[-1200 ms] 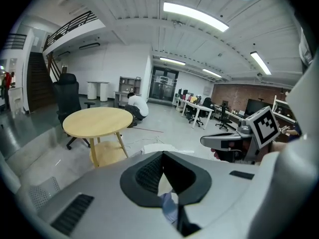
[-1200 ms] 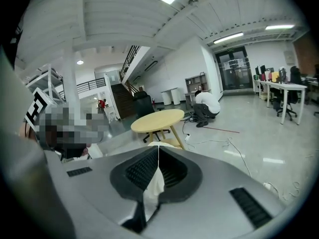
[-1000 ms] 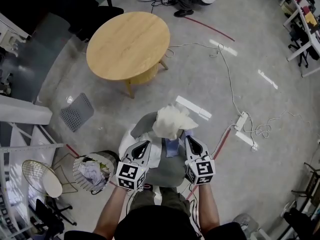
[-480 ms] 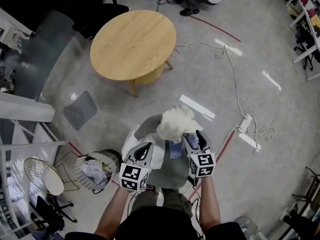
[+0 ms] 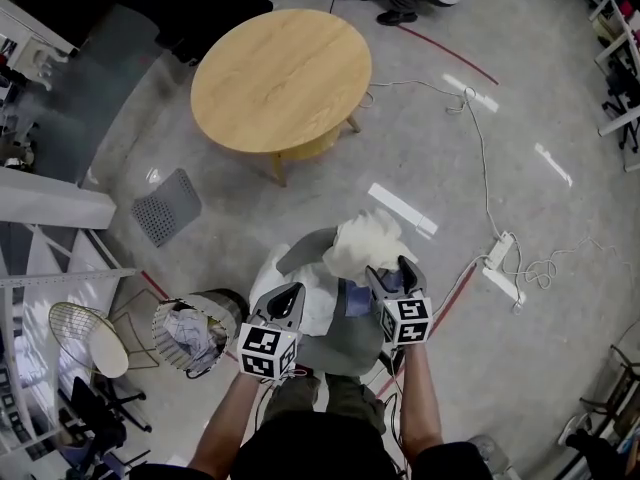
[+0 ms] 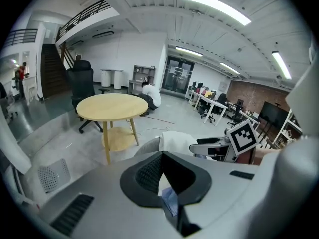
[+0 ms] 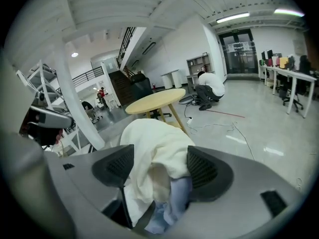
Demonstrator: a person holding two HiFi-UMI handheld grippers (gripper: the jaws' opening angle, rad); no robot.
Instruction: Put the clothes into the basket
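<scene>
Left gripper (image 5: 290, 293): jaws together at the tips, over the white garment (image 5: 318, 308). A sliver of blue and white fabric shows under them in the left gripper view. Whether they pinch any of it cannot be told.
Right gripper (image 5: 388, 270): jaws wide apart, having just been opening. The cream garment (image 7: 154, 143) sits between the pads, draped and slack, brushing the right-hand pad but not clamped.
Blue garment (image 5: 352, 298): lies just under the cream one, low between the right jaws and between the two grippers.
Chair pile: the white, blue and cream pieces all rest on the gray chair (image 5: 335, 343) directly in front of the person, touching one another.
Done: the basket (image 5: 158, 333) stands on the floor just beside the chair, at the person's left, and already holds crumpled clothes (image 5: 188, 333).
Left to do: judging by the pile, at least three pieces have yet to go over to the basket, so the task looks partway through. The cream piece appears let go on the chair, not carried.
Farther off: the round wooden table (image 5: 280, 78) stands well apart, and no clothes show on it.
</scene>
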